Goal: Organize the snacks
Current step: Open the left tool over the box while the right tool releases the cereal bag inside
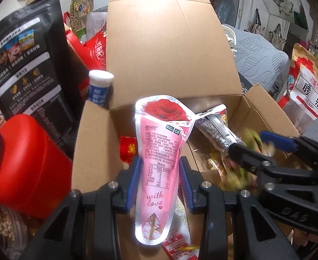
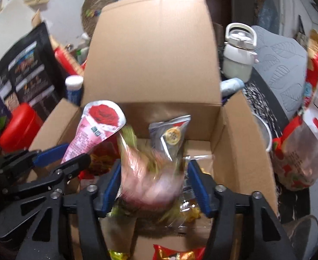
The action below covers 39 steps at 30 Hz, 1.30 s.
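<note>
Everything is placed relative to the open cardboard box [image 1: 171, 49]: both grippers are held over its near edge, angled down into it. The left gripper [image 1: 160, 181] is clamped on a pink rose-print pouch [image 1: 161, 149], pads pressed against both sides of its narrow lower half; the pouch stands upright above the box interior, rose end pointed toward the raised back flap. The right gripper [image 2: 155, 187] is seen with jaws spread apart; a blurred pinkish-green snack bag [image 2: 146, 173] sits between them over the box floor, and pad contact cannot be confirmed from the blur, so no grip is read. Inside the box, a silver packet [image 2: 171, 134] is leaned toward the back wall, with more wrapped snacks on the floor below it. Left of the box: a red container [image 1: 29, 166], a black printed bag [image 1: 26, 65] and a white-capped blue tube [image 1: 99, 88], the tube just beside the box's left flap. Right of the box: a red-and-white cashew bag [image 1: 308, 86] and a grey leaf-pattern cushion [image 1: 258, 60]. A white kettle [image 2: 240, 52] is seen behind the box's right rear corner
</note>
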Tool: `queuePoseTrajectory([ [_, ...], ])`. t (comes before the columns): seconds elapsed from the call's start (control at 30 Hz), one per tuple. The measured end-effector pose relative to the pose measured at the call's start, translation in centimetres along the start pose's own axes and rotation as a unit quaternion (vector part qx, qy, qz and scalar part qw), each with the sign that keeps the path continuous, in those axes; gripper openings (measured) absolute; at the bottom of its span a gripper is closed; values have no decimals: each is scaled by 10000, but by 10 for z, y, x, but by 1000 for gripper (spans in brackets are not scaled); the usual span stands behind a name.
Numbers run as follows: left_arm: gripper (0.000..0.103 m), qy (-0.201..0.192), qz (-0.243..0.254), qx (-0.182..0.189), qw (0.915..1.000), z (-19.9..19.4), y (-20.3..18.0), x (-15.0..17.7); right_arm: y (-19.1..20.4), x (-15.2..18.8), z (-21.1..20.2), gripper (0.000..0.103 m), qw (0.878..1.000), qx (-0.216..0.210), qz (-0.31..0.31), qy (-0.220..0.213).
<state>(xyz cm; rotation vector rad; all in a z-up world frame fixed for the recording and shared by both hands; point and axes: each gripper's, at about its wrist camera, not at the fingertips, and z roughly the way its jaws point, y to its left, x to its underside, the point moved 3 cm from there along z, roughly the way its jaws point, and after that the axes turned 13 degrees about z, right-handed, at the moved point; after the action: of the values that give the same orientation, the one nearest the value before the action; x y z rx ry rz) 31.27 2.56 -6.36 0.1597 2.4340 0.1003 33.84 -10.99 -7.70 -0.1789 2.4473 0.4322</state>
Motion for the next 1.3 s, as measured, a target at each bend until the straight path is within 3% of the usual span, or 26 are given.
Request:
queuePoseTrajectory([
  [0.07,43,44,-22,-64,10000,-2,0,-2,-2,-1,-7,74,9999,4,113,-108],
  [0.17,56,146,-46,-184,9997,-5,-1,0,-6,1,-14,75,9997,55,192,-126],
  [0.23,75,99,-73,-333,9994,-10,0,-1,-7,5,-18,75,9998,47,192,-64],
  [0.3,85,58,-80,-398,9992,-15,0,-1,-9,9,-23,75,9997,103,189,-69],
  [0.83,85,-417,-8,-403,9983,-79,-12,-9,-5,11,-88,75,9988,174,145,-435],
  [1.3,85,-1374,270,-491,9889,-198,-16,-7,36,23,-198,75,9896,146,-532,-1330],
])
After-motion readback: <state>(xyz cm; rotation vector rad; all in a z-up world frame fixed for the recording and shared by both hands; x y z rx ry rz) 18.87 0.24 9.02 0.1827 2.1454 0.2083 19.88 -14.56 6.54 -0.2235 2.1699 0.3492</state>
